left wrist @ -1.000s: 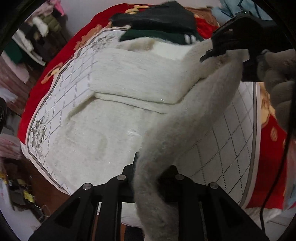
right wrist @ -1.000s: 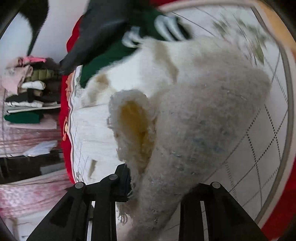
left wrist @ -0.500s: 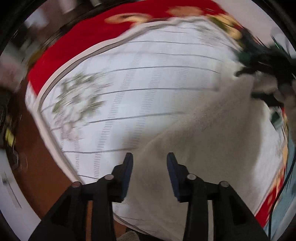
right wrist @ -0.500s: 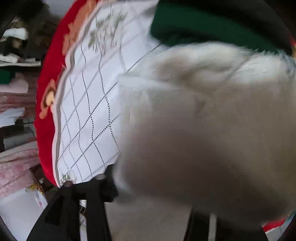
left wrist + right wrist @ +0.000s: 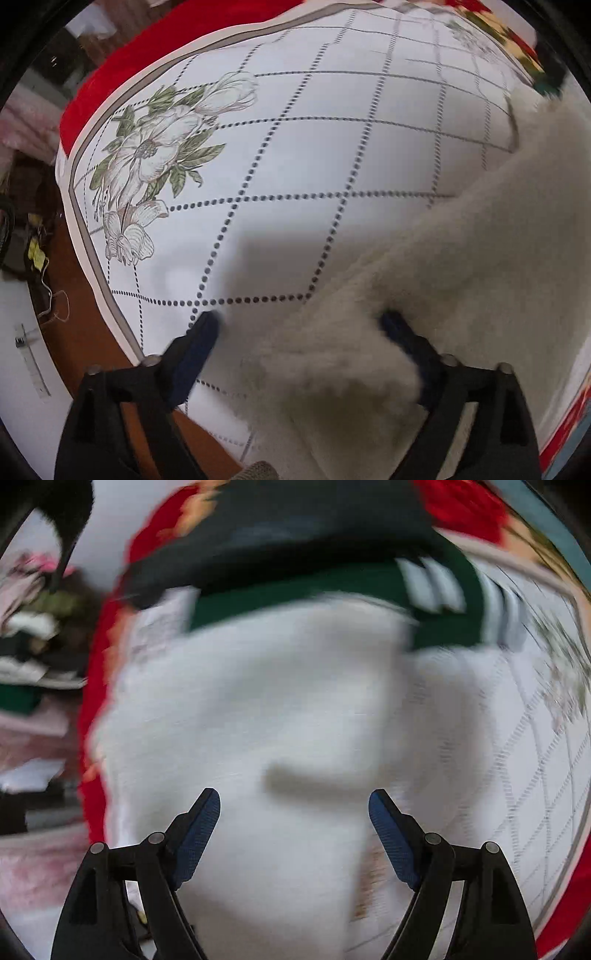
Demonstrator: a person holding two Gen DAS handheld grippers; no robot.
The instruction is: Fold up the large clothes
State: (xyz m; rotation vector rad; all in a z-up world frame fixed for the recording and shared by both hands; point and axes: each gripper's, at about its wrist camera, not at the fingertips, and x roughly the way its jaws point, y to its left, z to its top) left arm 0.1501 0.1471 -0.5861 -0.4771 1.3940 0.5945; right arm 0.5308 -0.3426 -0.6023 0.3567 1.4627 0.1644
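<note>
No readable text, labels or numbers anywhere.

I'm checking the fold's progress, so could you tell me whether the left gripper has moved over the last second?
Yes. The left gripper has swung from mid-bed to the floral corner of the quilted bedspread. Its jaws have just been opening; the white fleece garment lies loose between them.

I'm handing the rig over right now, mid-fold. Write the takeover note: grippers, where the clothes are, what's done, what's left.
Left gripper: jaws just opened wide, over the fluffy white garment, fabric between them but not pinched.
Right gripper: also just opened, holds nothing, above the same garment.
The garment lies on the quilted floral sheet; a dark green garment with white stripes sits beyond it.
Done: held part released onto the bed.
Left: probably further folds; blur hides the shape.
</note>
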